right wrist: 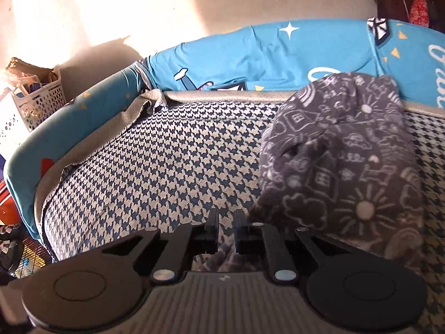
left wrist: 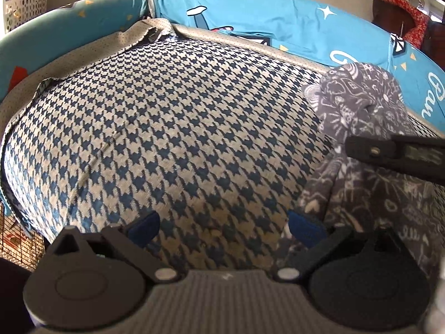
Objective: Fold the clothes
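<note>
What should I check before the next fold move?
1. Right gripper jaws nearly shut on the garment: ok, cloth shows between them.
2. Left gripper open and free: ok.
3. Garment flat: not ok, bunched in a heap.
4. Bare mattress beside the garment for spreading: ok.
5. Left gripper within reach of a garment edge: ok, cloth lies beside its right finger.
6. Garment's far edge: cannot tell, hidden.
</note>
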Tool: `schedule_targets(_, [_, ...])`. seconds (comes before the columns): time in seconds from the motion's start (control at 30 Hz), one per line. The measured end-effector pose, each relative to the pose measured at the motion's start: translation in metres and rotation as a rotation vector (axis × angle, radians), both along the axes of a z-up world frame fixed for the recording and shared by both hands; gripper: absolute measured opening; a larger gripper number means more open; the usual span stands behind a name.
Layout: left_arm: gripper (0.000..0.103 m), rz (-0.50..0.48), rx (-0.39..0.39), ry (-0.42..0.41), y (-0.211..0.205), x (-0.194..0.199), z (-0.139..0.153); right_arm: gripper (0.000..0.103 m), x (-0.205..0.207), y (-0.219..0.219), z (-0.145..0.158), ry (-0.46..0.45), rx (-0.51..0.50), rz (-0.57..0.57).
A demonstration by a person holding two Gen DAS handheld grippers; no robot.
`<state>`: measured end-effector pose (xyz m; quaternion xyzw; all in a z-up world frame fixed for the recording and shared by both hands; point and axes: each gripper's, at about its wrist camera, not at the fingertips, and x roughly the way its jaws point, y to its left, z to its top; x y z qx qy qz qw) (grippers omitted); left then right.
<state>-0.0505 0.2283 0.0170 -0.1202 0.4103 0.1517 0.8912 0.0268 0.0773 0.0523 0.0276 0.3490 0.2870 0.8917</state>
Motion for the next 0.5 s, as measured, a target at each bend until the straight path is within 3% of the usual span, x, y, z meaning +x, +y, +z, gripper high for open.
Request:
schedule_targets(0.27, [0.103,0.004,0.02,0.007,-0.001,-0.002,-0.002,0.017,-0.049,-0.032,0.011,0.006,-0.001,-0.021])
schedule_targets(0.5, [0.103,0.033,0.022,0.013,0.003,-0.004,-0.002,0.018,-0.093,-0.035,0.004,0.05,0.002,0.071])
